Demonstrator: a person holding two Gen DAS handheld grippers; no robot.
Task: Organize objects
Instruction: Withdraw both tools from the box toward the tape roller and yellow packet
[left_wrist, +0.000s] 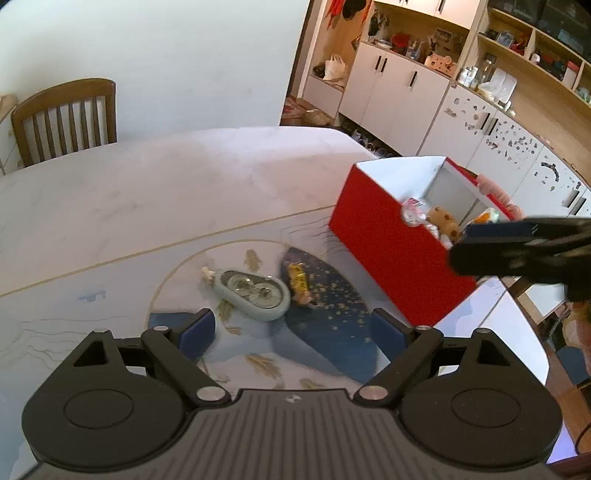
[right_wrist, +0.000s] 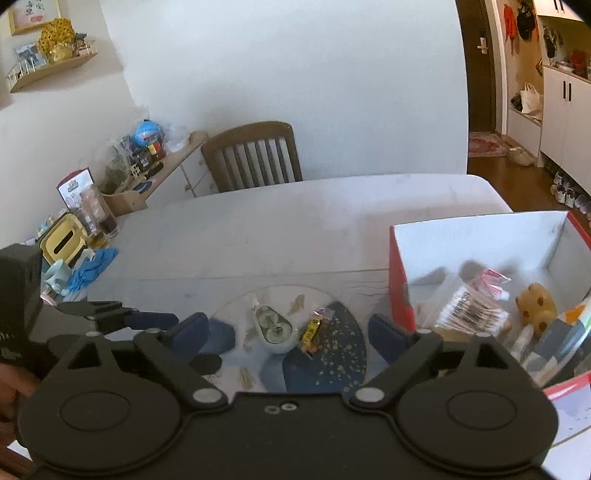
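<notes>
Pale marbled worktop (right_wrist: 295, 229) in a white-walled room, wooden chair (right_wrist: 255, 158) at twelve o'clock, open red box (right_wrist: 400, 280) at three o'clock, pale-green tape dispenser (left_wrist: 255, 291) at centre, long axis ten-to-four, yellow candy (left_wrist: 298, 282) just beside it, left gripper (left_wrist: 291, 328) and right gripper (right_wrist: 291, 332) fingers wide, holding nothing.

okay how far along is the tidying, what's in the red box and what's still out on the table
Done: the red box already holds a plush toy, cotton swabs and other small packets. In hand: nothing; the left gripper and right gripper are both open. Left: the correction tape and yellow candy lie on the table.
</notes>
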